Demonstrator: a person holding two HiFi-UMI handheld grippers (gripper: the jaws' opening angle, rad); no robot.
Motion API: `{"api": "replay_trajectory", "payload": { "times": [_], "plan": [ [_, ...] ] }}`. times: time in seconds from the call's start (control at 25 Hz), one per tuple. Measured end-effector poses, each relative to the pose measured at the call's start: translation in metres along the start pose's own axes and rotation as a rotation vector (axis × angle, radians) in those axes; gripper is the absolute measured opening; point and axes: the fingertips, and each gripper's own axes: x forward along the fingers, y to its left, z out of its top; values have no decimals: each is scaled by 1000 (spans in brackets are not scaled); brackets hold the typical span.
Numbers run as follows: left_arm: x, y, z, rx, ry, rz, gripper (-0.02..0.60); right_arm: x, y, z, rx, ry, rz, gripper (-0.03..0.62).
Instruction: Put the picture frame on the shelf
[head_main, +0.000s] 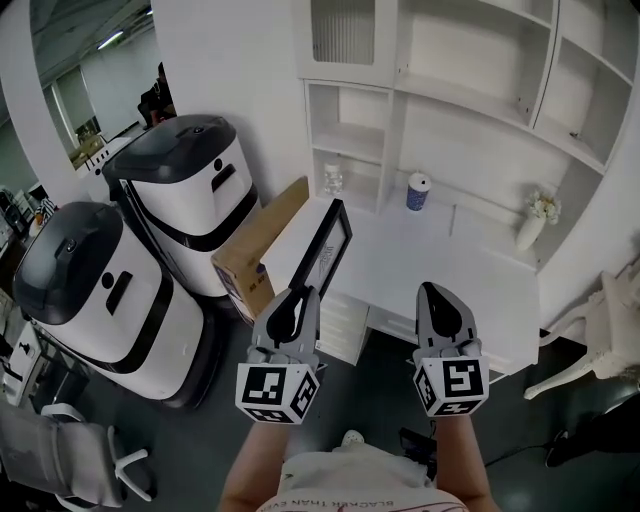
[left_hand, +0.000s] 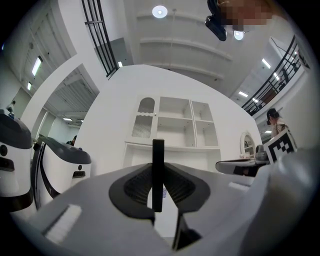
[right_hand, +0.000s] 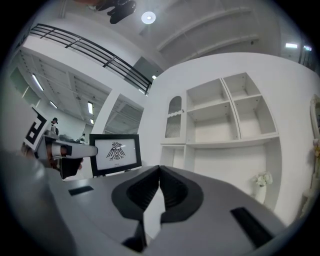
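Picture frame (head_main: 328, 255): black rim, white print with a dark bird-like figure, shown face-on in the right gripper view (right_hand: 116, 152). Stood upright and edge-on in left tool (head_main: 292, 300), jaws clamped on the thin lower edge, pads pressed to either face. Hung in the air over the near left corner of the white table (head_main: 470, 285), touching neither table nor shelf.

Right tool (head_main: 440, 302): closed on itself, nothing between the jaws. Sat level with left tool, near it, clear of the frame.

Shelf (head_main: 440, 120): white, open compartments, set against the wall behind the table, well apart from the frame. Showed mostly bare boards.

Cup (head_main: 418, 191): blue and white, at the back of the table. Vase (head_main: 528, 230): white, pale flowers, further right.

Cardboard box (head_main: 262, 245): leaned at the table's left end, just beside the frame.

Step in hand, as judged: carry toward shelf; grasp done, placing not begun.

Next move, as judged: called for a forward reach across the table to a bare compartment, print turned outward, lower edge set flat on the board before release. Risk of tipping from so low and narrow a grip; slow lowering advised.
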Motion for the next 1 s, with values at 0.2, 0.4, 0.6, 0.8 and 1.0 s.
{"api": "replay_trajectory", "payload": {
  "times": [0.2, 0.4, 0.6, 0.8, 1.0],
  "plan": [
    [34, 3, -5, 14, -3, -10, 72, 26, -13, -6, -11, -2, 15, 9],
    [61, 9, -4, 15, -12, -7, 72, 46, -21, -9, -26, -1, 21, 9],
    [87, 20, -8, 0, -10, -8, 72, 67, -32, -14, -28, 2, 7, 9],
    [124, 35, -12, -18, -5, -22, 72, 100, -46, -19, -29, 5, -15, 9],
    [169, 59, -19, -36, -2, -33, 72, 142, -59, -26, -38, 16, -31, 9]
  ]
}}
